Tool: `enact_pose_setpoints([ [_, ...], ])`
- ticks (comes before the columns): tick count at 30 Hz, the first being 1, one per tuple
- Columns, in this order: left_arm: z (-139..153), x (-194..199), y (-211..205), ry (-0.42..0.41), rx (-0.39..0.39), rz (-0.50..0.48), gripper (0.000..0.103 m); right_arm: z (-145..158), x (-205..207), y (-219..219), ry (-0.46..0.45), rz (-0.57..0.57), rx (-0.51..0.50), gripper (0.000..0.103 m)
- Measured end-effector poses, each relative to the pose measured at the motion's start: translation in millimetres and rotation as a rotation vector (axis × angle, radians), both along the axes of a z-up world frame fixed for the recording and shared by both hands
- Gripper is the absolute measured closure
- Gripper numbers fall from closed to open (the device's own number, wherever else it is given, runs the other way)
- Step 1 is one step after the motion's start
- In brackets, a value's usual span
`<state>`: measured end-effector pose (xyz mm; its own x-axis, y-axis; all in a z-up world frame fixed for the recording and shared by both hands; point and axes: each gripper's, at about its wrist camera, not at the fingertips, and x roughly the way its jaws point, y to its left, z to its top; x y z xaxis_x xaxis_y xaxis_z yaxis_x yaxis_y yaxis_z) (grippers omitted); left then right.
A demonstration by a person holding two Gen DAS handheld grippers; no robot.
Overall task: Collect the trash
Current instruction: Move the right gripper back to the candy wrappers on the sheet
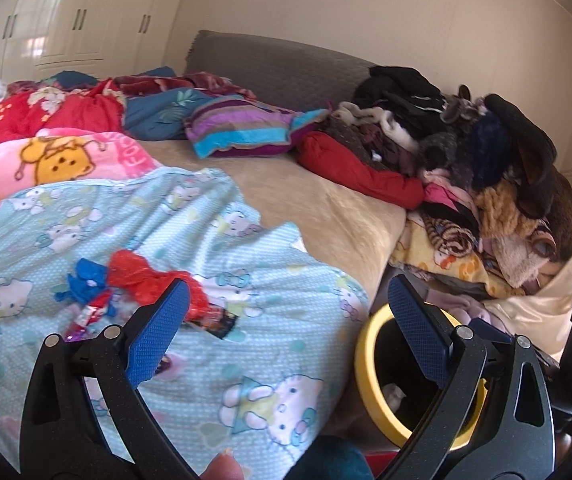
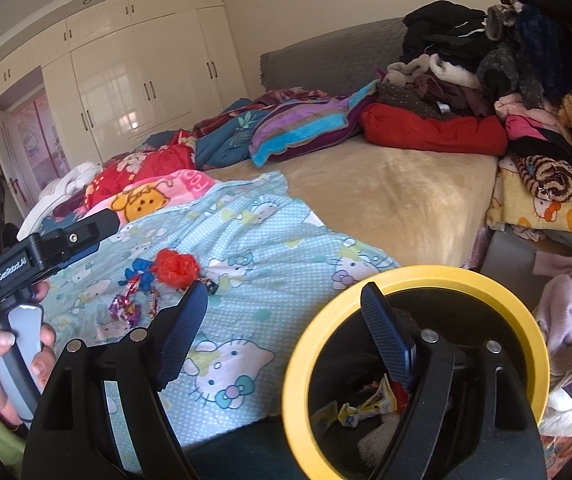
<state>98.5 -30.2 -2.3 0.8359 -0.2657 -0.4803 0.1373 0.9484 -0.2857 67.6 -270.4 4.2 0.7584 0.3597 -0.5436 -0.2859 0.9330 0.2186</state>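
Trash [image 1: 142,280] is lying in a small cluster on the light blue cartoon blanket [image 1: 246,360], near the bed's [image 2: 386,200] front edge: one crumpled red wrapper [image 2: 176,266], one blue wrapper [image 2: 140,270] touching it on the left, and a few shiny sweet wrappers [image 2: 126,308] just in front, too small to count surely. Nearest of all, the left tongs [image 1: 286,328] are gaping wide with nothing between their blue pads, hovering over the blanket's near edge. The right tongs [image 2: 284,328] are likewise standing wide and empty, one finger over the blanket, the other over the bin [image 2: 518,320]. One yellow-rimmed bin is sitting just beside the bed's corner, with several wrappers already lying inside. Beyond the cluster, bare tan mattress is offering open room in the middle. Farther back, rumpled bedding [image 1: 54,116] is crowding the left side and a pile of clothes [image 1: 466,148] is heaped at the right, against the grey headboard [image 1: 278,64]. Cream wardrobes [image 2: 134,80] are lining the far wall.
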Motion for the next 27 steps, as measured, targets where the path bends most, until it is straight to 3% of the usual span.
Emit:
enact_pose_setpoints([
  [16, -3.6, -2.5, 68.8, 0.006, -0.036, 0.158, 0.012, -5.2, 10.8, 70.3, 0.019, 0.134, -0.024, 0.026],
  [27, -20.9, -2.4, 133.3, 0.062, -0.032, 0.314, 0.012, -22.6, 23.4, 126.0, 0.051, 0.253, -0.068, 0.026],
])
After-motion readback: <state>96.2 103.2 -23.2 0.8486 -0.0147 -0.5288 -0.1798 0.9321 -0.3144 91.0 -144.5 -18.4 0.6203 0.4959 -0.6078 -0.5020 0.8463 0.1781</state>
